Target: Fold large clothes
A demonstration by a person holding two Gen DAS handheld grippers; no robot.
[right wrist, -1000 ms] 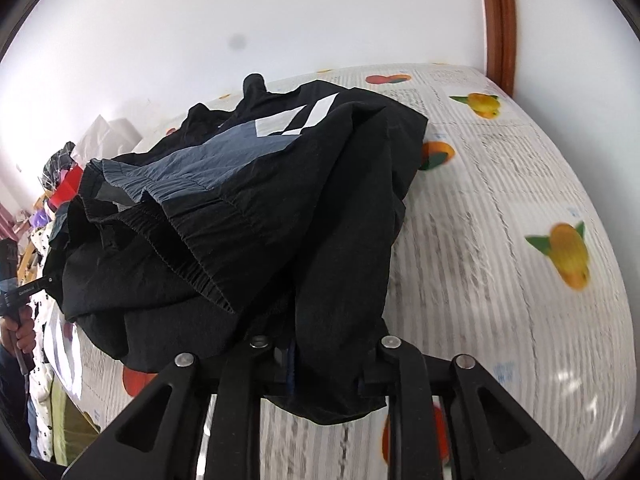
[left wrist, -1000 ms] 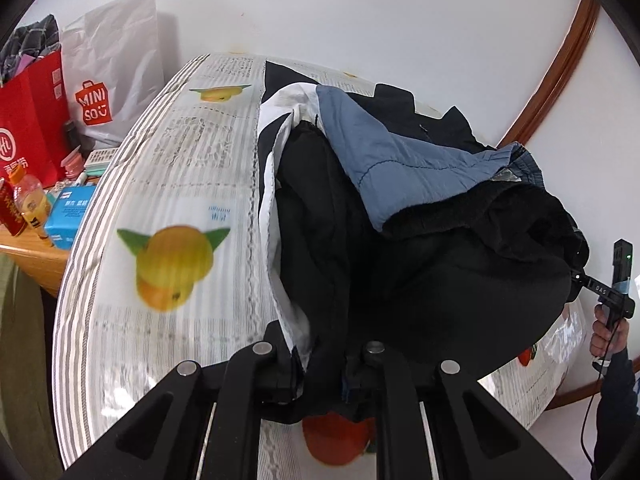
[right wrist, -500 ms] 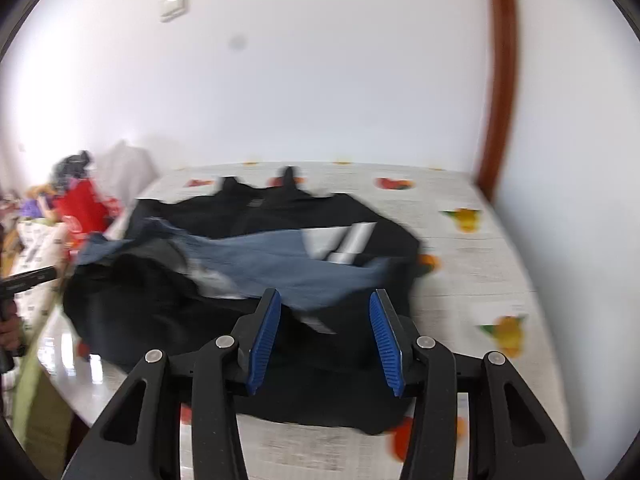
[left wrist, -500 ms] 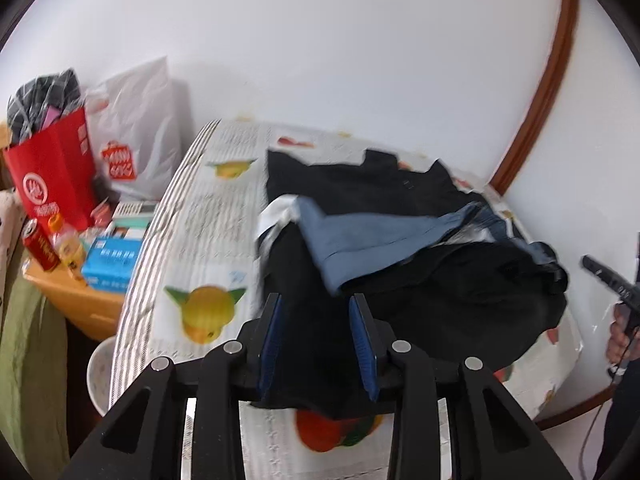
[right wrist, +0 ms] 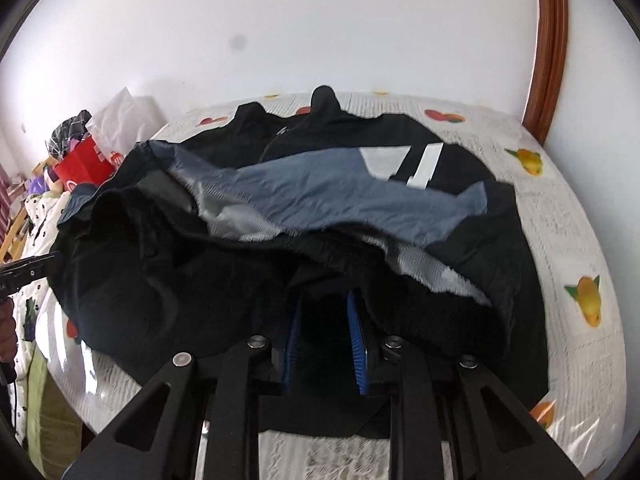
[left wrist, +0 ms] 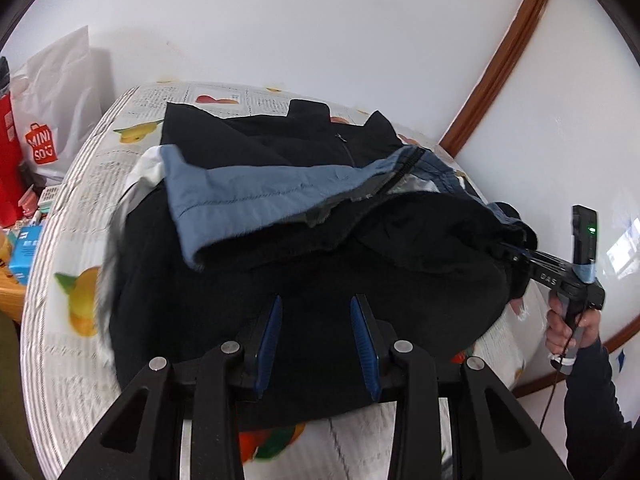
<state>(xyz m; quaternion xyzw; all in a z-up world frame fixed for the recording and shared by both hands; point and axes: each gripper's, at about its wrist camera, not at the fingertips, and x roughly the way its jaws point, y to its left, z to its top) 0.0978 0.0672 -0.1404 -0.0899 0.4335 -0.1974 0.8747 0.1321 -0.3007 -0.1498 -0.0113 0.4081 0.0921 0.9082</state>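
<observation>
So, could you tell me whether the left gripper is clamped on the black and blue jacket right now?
No, the left gripper is open, with its blue pads apart above the black and blue jacket.

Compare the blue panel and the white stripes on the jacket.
The blue panel is a broad, wrinkled band running across the jacket; the white stripes are small, flat, slanted bars at its right end. The panel's edge curls up loose; the stripes lie smooth. Both sit on black fabric.

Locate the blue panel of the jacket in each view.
Left wrist: blue panel sits centre-left, above the open jaws.
Right wrist: blue panel runs across the centre, beside white stripes.
Shared landmark: the brown door frame, upper right in both.
</observation>
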